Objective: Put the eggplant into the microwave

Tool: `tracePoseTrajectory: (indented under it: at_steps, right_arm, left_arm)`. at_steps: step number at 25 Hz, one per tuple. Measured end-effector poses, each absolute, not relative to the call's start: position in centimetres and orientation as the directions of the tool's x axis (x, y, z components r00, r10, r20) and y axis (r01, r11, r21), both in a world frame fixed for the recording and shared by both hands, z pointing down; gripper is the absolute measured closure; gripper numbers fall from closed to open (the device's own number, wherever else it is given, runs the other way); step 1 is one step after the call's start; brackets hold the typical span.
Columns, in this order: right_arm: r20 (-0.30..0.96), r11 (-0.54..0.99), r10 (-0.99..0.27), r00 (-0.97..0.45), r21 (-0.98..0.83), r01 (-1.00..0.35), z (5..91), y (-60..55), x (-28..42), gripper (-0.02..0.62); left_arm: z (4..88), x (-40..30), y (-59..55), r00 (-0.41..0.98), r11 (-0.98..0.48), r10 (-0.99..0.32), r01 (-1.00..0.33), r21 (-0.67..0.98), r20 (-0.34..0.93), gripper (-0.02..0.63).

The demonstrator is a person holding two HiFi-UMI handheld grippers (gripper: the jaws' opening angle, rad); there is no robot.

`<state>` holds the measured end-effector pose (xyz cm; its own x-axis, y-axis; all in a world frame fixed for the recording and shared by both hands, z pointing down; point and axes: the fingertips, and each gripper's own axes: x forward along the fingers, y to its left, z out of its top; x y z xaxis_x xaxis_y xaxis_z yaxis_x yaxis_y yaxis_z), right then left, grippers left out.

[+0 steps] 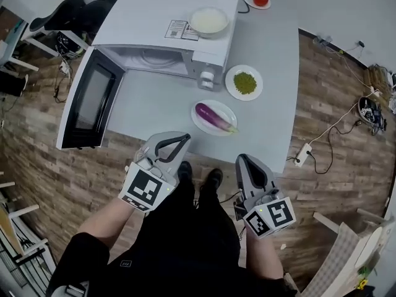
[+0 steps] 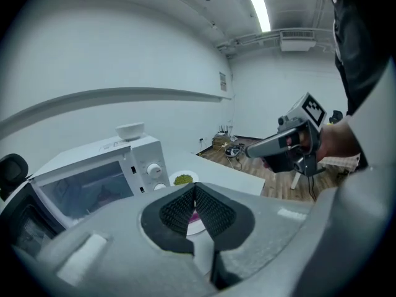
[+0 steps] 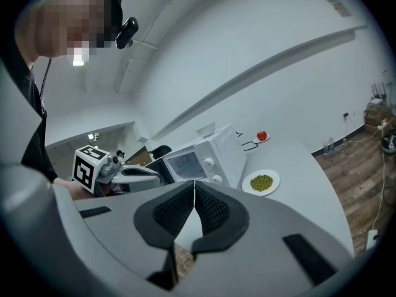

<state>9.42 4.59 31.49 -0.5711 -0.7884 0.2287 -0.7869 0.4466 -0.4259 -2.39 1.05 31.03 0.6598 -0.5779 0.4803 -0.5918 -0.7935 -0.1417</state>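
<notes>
Eggplant: slim and glossy purple, with a green cap at one end.
Long axis: it lies flat and runs diagonally in the head view. The rounded purple tip points toward the microwave and the green cap points toward the table's near right side.
Place: it rests on a white oval plate on the pale table, outside the microwave and just in front of its control knobs. The plate of green bits is near it.
Microwave: white, with its door swung wide open to the left and a white bowl on top.
Writing: a sticker on the microwave's top carries a square code, and its print is too small to read.
Left gripper: pads pressed together with nothing between them, held off the table's near edge.
Right gripper: pads pressed together, also empty, held beside the left one.
</notes>
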Motion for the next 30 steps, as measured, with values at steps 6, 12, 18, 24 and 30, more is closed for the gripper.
tracePoseTrajectory:
  at_steps: [6,12,18,24,30]
  right_arm:
    - [0.247,0.428,-0.78,-0.575,-0.46,-0.778,34.6,5.2,8.2,0.578]
    - [0.271,0.429,-0.767,-0.582,-0.458,-0.778,37.8,5.2,7.9,0.578]
    - [0.283,0.395,-0.778,-0.56,-0.473,-0.788,40.4,4.6,8.6,0.578]
    - [0.289,0.374,-0.787,-0.545,-0.479,-0.794,42.1,4.0,9.4,0.578]
    - [0.293,0.352,-0.795,-0.531,-0.49,-0.798,43.4,3.9,10.0,0.578]
  left_arm:
    - [35.7,-1.5,1.3,0.69,-0.851,-0.477,-0.518,-0.09,0.544,0.597]
    - [40.6,-0.3,0.9,0.685,-0.896,-0.39,-0.438,-0.08,0.615,0.595]
    - [43.9,0.4,0.1,0.663,-0.911,-0.377,-0.391,-0.131,0.646,0.594]
    - [47.6,0.7,-0.9,0.624,-0.925,-0.345,-0.352,-0.142,0.701,0.543]
    - [50.5,0.9,-1.0,0.544,-0.935,-0.354,-0.212,-0.284,0.761,0.495]
